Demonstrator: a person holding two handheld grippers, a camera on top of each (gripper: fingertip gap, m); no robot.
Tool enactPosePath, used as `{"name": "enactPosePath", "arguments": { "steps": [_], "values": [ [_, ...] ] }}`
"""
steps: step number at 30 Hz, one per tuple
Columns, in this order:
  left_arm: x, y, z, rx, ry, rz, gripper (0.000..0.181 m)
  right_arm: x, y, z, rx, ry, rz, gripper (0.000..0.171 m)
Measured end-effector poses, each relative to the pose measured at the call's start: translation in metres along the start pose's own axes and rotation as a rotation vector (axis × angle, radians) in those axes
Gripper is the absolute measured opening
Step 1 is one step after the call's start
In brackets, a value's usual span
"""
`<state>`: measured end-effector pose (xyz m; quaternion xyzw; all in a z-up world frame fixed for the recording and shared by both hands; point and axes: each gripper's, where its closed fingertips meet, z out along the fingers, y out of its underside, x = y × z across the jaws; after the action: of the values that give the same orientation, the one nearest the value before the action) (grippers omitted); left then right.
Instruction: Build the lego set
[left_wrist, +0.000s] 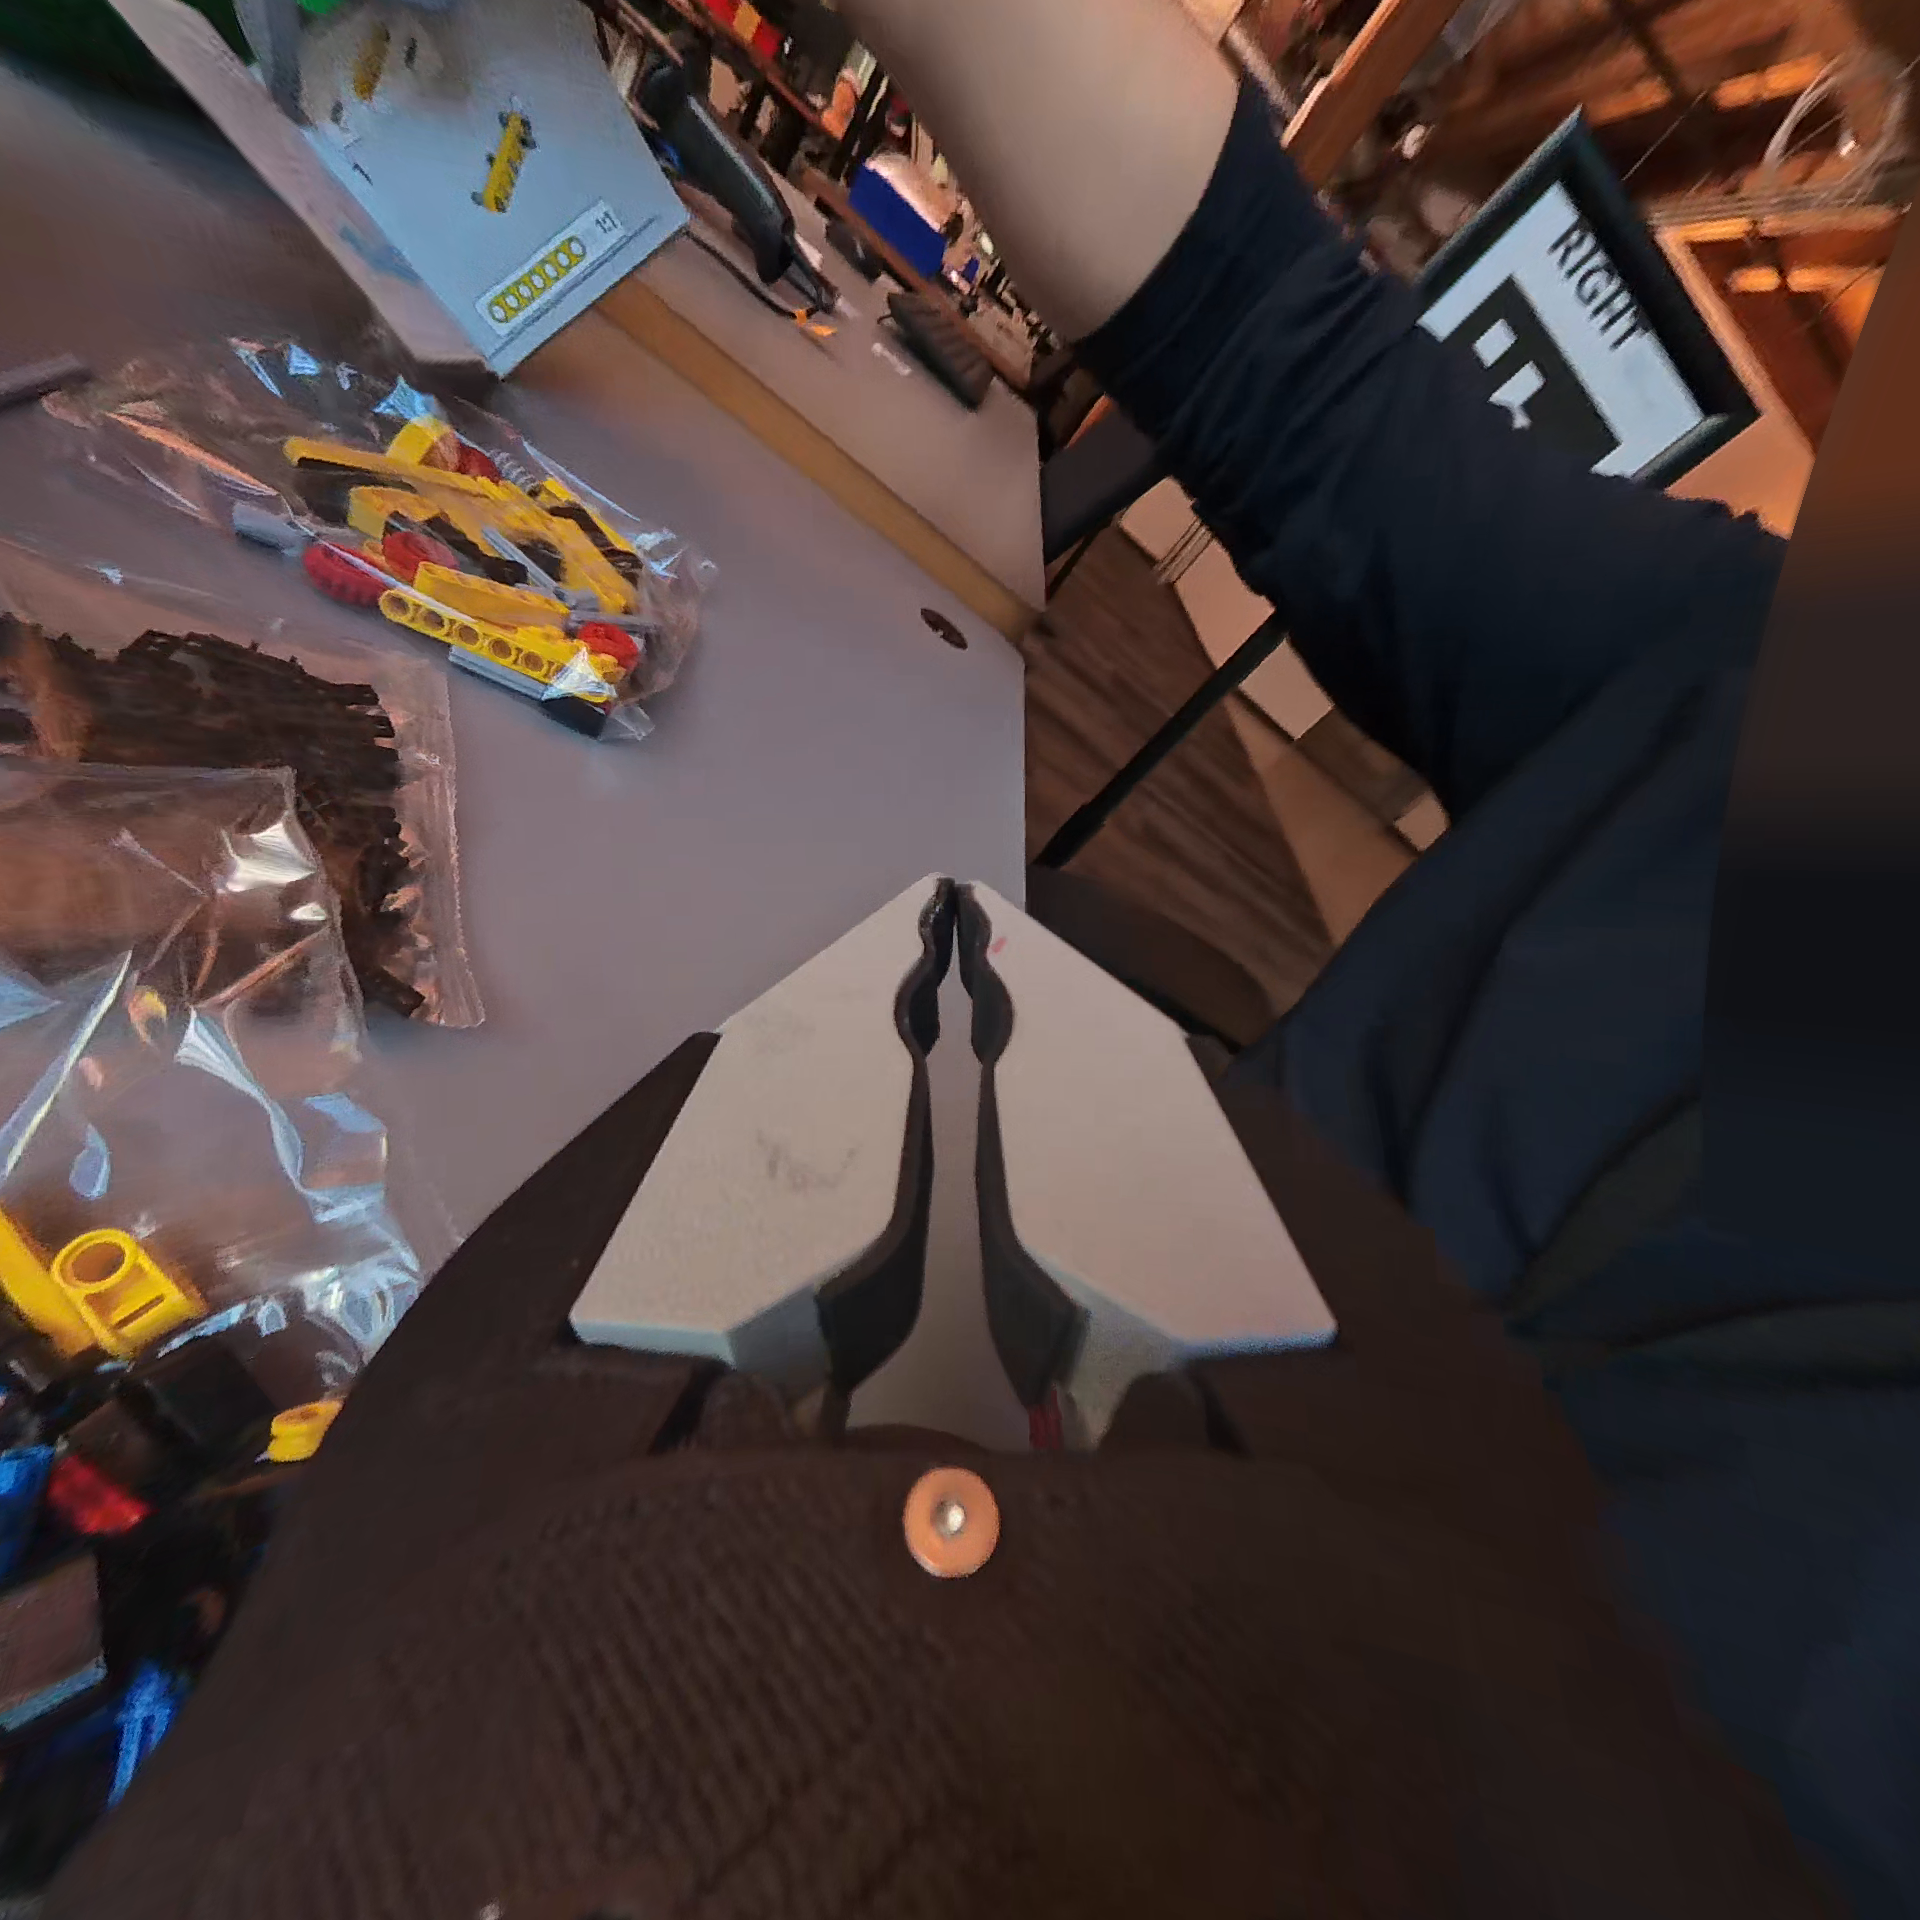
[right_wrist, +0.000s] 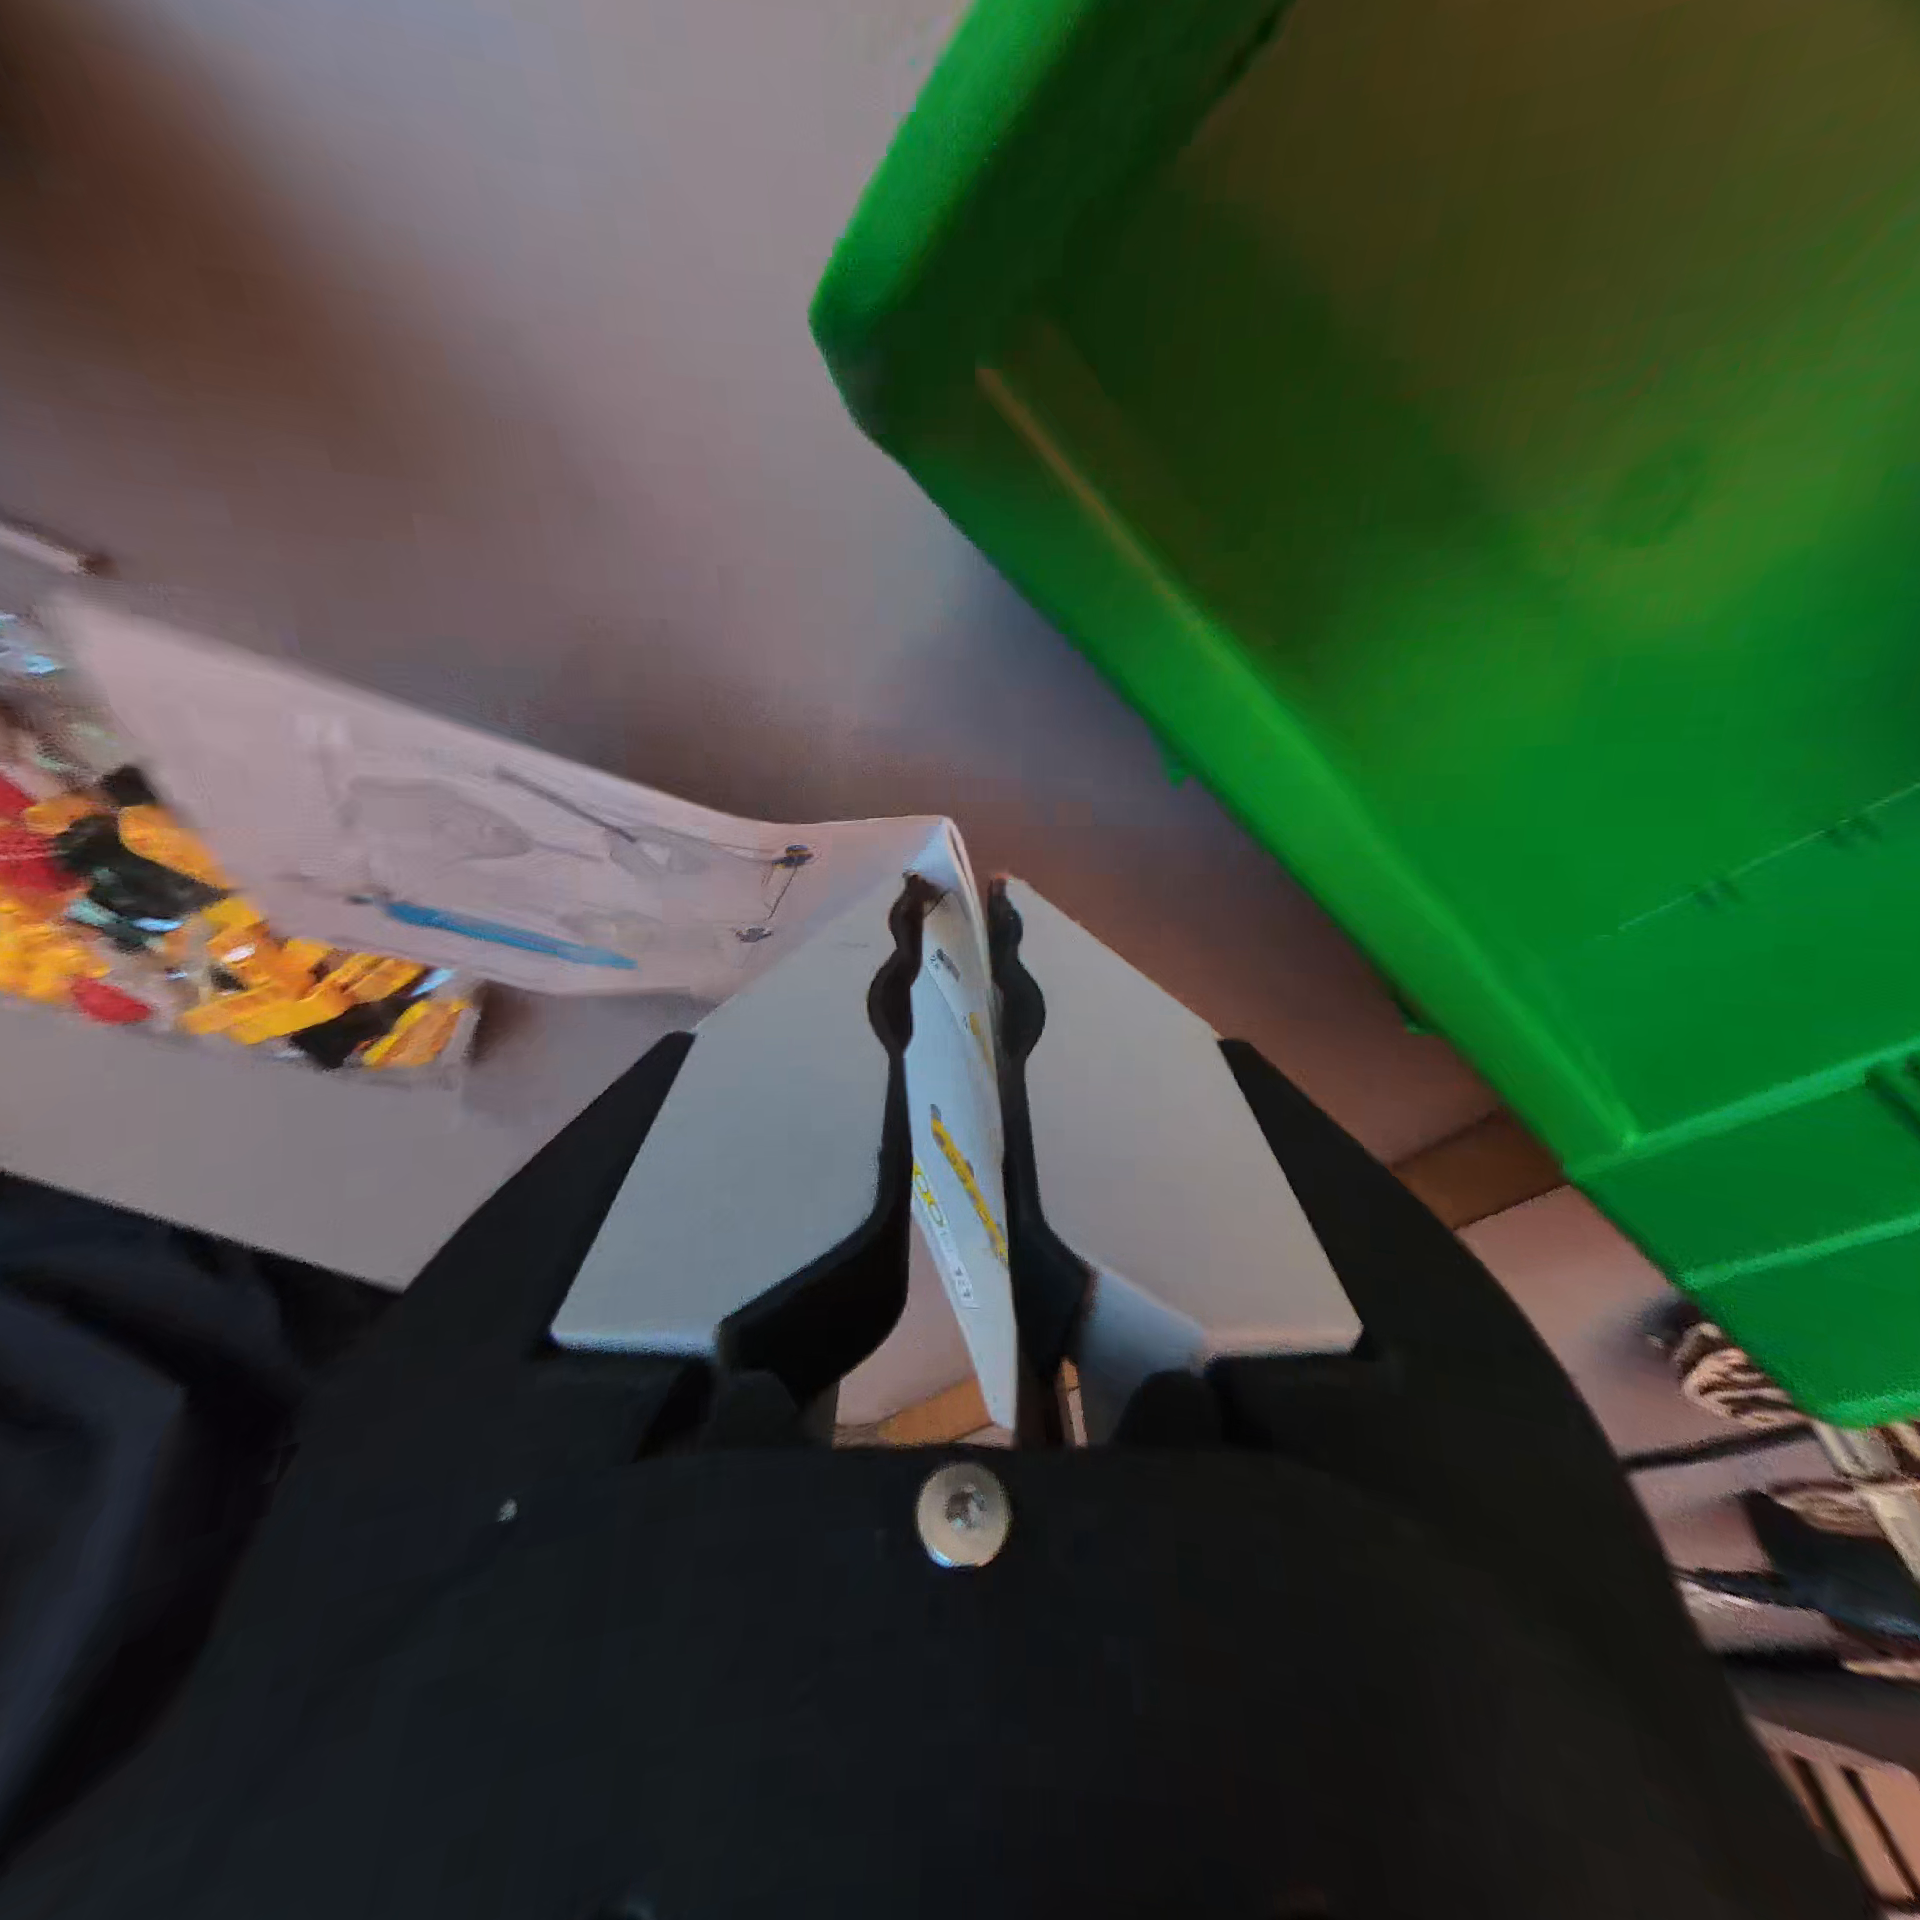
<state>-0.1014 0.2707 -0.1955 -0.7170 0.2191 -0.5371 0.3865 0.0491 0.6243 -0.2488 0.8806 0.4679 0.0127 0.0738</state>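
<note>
Left gripper (left_wrist: 956, 899) is clenched on nothing, tips touching, hovering over the near corner of the grey table (left_wrist: 790, 727). Right gripper (right_wrist: 956, 899) is clamped on a page of the instruction booklet (right_wrist: 961, 1143), sheet pinched edge-on between the jaws, rest of the booklet spread on the table to its left. Lego parts are bagged: yellow/red bag (left_wrist: 468, 551) mid-table, dark-parts bag (left_wrist: 239, 769) beside it. Green bin (right_wrist: 1455, 520) sits right of the booklet, blurred
</note>
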Motion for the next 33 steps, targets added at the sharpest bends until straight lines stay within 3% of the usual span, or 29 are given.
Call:
{"name": "enactPosePath", "arguments": {
  "steps": [2,4,7,9,12,16,17,19,24,33],
  "values": [
    [0.0,-0.002,-0.002,0.013,0.013,-0.017,0.0,0.013,-0.004,0.0,0.031,0.103,-0.02,0.012],
    [0.001,-0.002,-0.002,0.018,0.027,-0.022,0.0,0.024,-0.007,-0.005,0.077,0.206,-0.073,0.03],
    [0.002,-0.004,-0.003,0.027,0.04,-0.029,0.0,0.042,-0.012,-0.023,0.2,0.361,-0.085,0.015],
    [0.002,-0.004,-0.004,0.035,0.041,-0.026,0.0,0.034,-0.012,-0.034,0.31,0.325,-0.081,0.028],
    [0.004,-0.007,-0.006,0.052,0.047,-0.019,0.0,-0.022,-0.002,-0.041,0.497,0.044,-0.161,0.019],
    [0.004,-0.007,-0.007,0.058,0.057,-0.029,0.0,-0.067,0.023,-0.004,0.546,-0.174,-0.181,0.025],
    [0.004,-0.007,-0.007,0.056,0.06,-0.029,0.0,-0.07,0.022,0.009,0.551,-0.173,-0.169,0.033],
    [0.003,-0.007,-0.006,0.056,0.057,-0.031,0.0,-0.068,0.011,0.027,0.615,-0.112,-0.128,0.024],
    [0.002,-0.008,-0.006,0.062,0.039,-0.025,0.0,-0.064,-0.027,0.024,0.814,-0.002,-0.077,0.001],
    [0.002,-0.011,-0.009,0.088,0.048,-0.034,0.0,-0.059,-0.07,0.018,0.922,0.062,-0.119,0.0]
  ]
}}
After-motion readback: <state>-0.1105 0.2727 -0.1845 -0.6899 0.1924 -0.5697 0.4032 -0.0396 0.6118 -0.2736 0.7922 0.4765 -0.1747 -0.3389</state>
